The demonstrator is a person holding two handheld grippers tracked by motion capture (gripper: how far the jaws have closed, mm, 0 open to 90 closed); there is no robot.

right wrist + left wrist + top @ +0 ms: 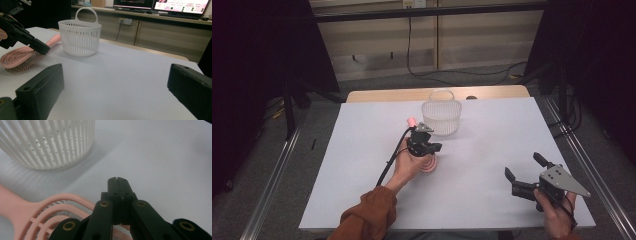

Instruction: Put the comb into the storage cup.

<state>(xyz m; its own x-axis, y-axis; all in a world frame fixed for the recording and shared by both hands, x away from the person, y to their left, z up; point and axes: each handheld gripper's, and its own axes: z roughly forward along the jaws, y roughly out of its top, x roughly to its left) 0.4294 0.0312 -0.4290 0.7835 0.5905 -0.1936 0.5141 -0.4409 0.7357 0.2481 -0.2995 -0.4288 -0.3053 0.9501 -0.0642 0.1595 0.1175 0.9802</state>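
Both grippers are in sight over the white table [362,150]. Left gripper [118,179] has its black jaws pressed together with nothing between them, the tips poised just above the far edge of the pink hairbrush [53,212]. Right gripper [524,167] holds its jaws wide apart over bare table at the near right, well apart from the brush.

The hairbrush lies near the middle of the table, bristles down, its handle pointing toward the far side and ending just beside the white basket [441,116]. Its head is an open oval of curved pink ribs with gaps between them, and fine bristles show underneath.

The left hand [404,167] reaches in from the near edge, its forearm in a rust-coloured sleeve [367,215], the gripper angled forward and down. The right hand [557,210] grips its tool low, the jaws pointing left.

The basket is pale slatted plastic, oval, with a loop handle at its rim. The table is matte and smooth.
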